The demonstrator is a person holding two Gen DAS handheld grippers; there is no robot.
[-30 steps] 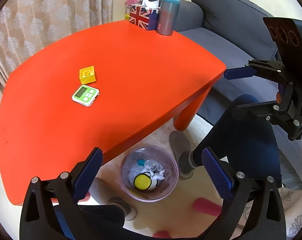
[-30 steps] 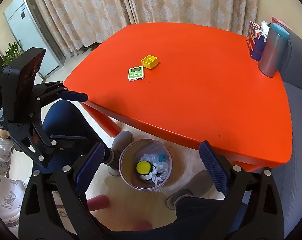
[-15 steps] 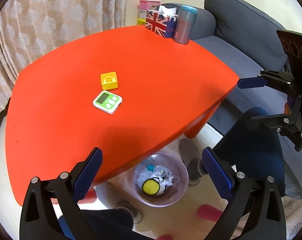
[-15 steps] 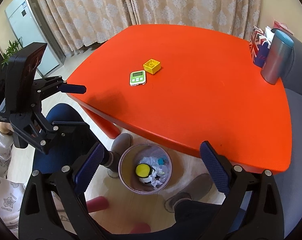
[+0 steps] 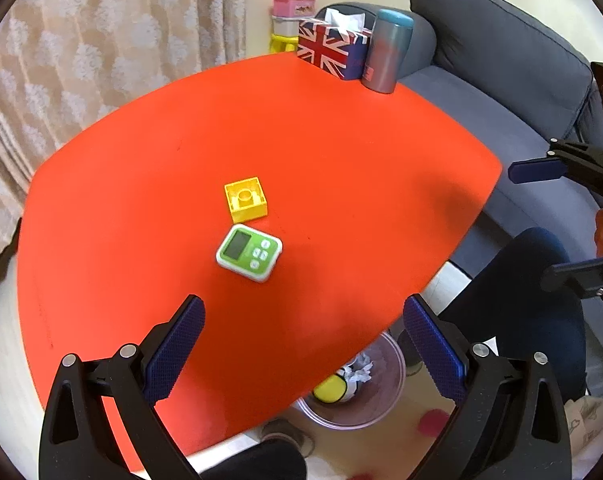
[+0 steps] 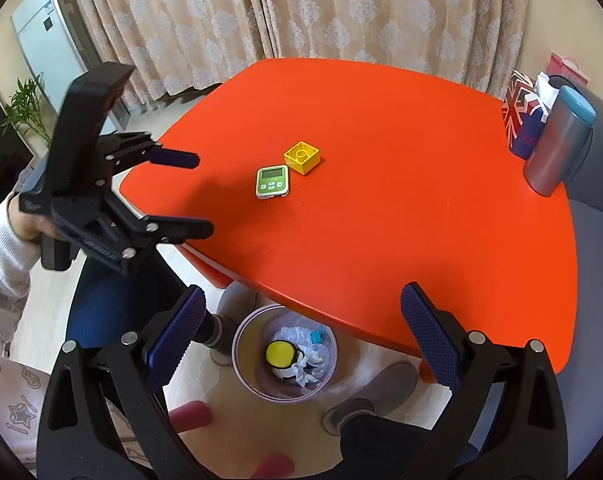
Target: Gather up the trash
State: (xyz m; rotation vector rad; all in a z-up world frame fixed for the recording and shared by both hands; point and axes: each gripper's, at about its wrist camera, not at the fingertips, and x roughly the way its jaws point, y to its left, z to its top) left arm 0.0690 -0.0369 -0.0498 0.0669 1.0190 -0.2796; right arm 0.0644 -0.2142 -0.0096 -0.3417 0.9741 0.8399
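Both claws apart, trash in the bin

Now the left gripper (image 5: 303,344) and the right gripper (image 6: 301,330) gape wide, holding nothing. Crumpled paper (image 6: 297,334) lies in the clear bin (image 6: 241,344) under the orange table (image 6: 381,200). A green timer (image 5: 248,253) sits beside a yellow block (image 5: 246,199). No lettering is readable; a tissue box (image 5: 329,50) bears a Union Jack.

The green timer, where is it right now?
The green timer lies flat near the middle of the orange table, right beside the yellow block, on the side nearer the person in both views.
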